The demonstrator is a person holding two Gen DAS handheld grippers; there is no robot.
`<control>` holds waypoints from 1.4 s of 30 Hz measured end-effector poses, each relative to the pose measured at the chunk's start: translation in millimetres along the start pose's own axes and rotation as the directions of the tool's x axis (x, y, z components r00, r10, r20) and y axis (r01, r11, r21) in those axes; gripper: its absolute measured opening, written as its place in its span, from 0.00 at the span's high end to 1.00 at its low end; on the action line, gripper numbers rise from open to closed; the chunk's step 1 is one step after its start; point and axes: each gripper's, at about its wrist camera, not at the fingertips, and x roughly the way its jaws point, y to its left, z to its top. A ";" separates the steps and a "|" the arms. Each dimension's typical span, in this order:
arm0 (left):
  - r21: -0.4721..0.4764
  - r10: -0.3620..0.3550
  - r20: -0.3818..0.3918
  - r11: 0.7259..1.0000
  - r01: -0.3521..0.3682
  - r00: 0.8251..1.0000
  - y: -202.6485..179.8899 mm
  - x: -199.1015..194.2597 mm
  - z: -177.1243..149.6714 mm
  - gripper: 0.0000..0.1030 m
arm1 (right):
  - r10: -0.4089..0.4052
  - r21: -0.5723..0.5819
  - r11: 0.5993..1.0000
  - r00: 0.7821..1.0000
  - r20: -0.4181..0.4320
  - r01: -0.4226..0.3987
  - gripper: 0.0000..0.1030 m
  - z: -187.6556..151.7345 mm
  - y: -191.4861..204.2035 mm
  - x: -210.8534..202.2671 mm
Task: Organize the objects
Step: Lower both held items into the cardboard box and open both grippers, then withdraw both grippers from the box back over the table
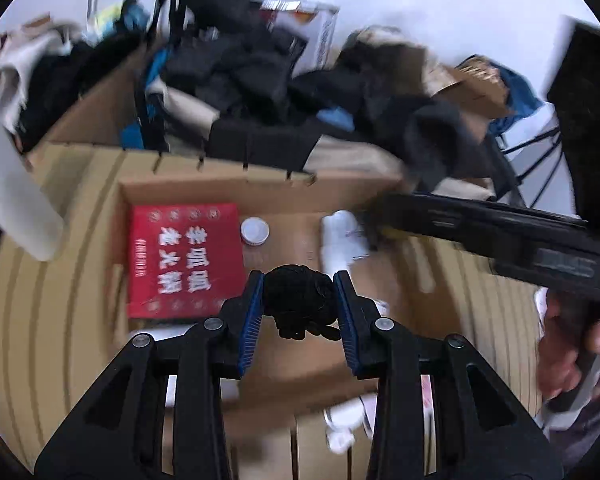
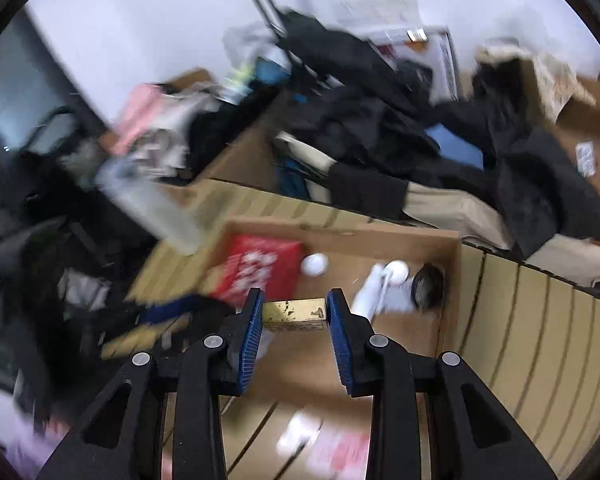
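My left gripper (image 1: pixel 299 294) is shut on a black bundled cord (image 1: pixel 300 300) and holds it above an open cardboard box (image 1: pixel 204 188). In the box lie a red box with white characters (image 1: pixel 184 258), a white round cap (image 1: pixel 255 231) and a white tube (image 1: pixel 342 240). My right gripper (image 2: pixel 294 314) is shut on a small gold box (image 2: pixel 294 314) over the same cardboard box (image 2: pixel 450 280), where the red box (image 2: pixel 260 270), white cap (image 2: pixel 315 265), white tube (image 2: pixel 374 290) and a dark round object (image 2: pixel 428 284) show. The right gripper's body crosses the left wrist view (image 1: pixel 500 228).
A pile of dark clothes (image 1: pixel 260 80) and more cardboard boxes (image 1: pixel 472 88) lie behind the box. A clear bottle (image 2: pixel 152 204) tilts at the box's left edge. Striped corrugated cardboard (image 2: pixel 540 340) surrounds the box. White items (image 2: pixel 300 436) lie below the grippers.
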 end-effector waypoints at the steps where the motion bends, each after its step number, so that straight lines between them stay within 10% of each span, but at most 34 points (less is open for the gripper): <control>1: 0.007 -0.003 -0.014 1.000 0.003 1.000 1.4 11.3 0.4 0.70 | -0.014 0.020 1.000 1.000 -0.028 0.015 0.66 5.0 -6.2 20.2; 6: 0.027 -0.009 -0.068 1.000 0.011 0.998 9.3 45.7 0.5 0.65 | 0.009 0.130 0.991 0.987 -0.163 0.012 0.64 14.7 -37.8 107.9; 10: 0.057 0.010 -0.022 0.998 -0.009 1.000 15.4 38.5 -2.1 0.52 | 0.036 0.129 0.992 0.991 -0.131 -0.019 0.18 15.1 -38.6 113.7; 14: 0.028 0.032 -0.023 0.999 -0.031 0.999 30.4 13.8 1.4 0.48 | -0.024 0.076 0.997 0.995 -0.092 0.031 0.18 20.7 -28.7 87.9; 20: 0.029 0.185 0.015 0.982 -0.185 0.983 52.5 -55.9 3.6 0.03 | -0.094 -0.021 0.995 0.994 -0.056 0.093 0.18 14.5 -22.5 14.0; 25: 0.017 0.272 0.039 0.962 -0.273 0.962 60.3 -118.3 -11.6 0.00 | -0.179 -0.077 0.981 0.983 -0.034 0.176 0.18 -8.4 -24.6 -56.4; 36: 0.001 0.286 0.148 0.957 -0.289 0.947 7.9 -234.8 -121.6 0.00 | -0.153 -0.217 0.960 0.981 0.120 0.176 0.18 -139.7 33.3 -175.1; 42: 0.001 0.086 0.161 0.996 -0.088 0.983 -32.6 -243.6 -246.1 0.00 | 0.000 -0.271 0.962 0.990 0.144 0.039 0.18 -271.9 64.2 -196.5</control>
